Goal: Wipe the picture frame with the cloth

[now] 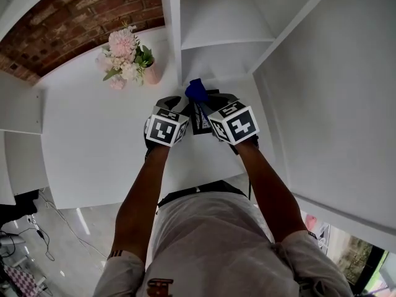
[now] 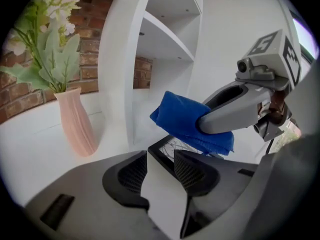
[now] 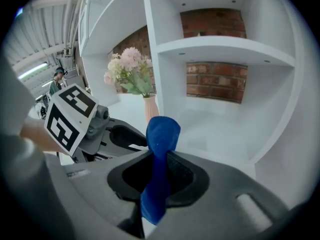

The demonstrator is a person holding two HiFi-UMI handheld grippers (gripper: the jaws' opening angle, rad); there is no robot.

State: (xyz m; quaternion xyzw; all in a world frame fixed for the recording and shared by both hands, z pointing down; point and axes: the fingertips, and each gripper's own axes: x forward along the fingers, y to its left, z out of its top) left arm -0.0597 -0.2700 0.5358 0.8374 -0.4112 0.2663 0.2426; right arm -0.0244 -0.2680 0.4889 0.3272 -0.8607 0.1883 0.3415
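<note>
A small black picture frame (image 1: pixel 201 119) lies flat on the white table (image 1: pixel 99 141), between my two grippers. My left gripper (image 1: pixel 176 104) stands open at the frame's left edge. In the left gripper view the frame's corner (image 2: pixel 167 146) shows just beyond the left gripper (image 2: pixel 161 158), with bare table between the pads. My right gripper (image 1: pixel 209 101) is shut on a blue cloth (image 1: pixel 197 90), which sticks out past the jaws above the frame's far end. The cloth (image 3: pixel 160 149) is pinched in the right gripper (image 3: pixel 159 156) and hangs over the frame in the left gripper view (image 2: pixel 187 121).
A pink vase (image 1: pixel 151 73) of pale flowers (image 1: pixel 124 51) stands on the table to the left. A white shelf unit (image 1: pixel 173 36) rises directly behind the frame, with a brick wall (image 1: pixel 74 17) beyond. The table's front edge (image 1: pixel 124 203) is near my body.
</note>
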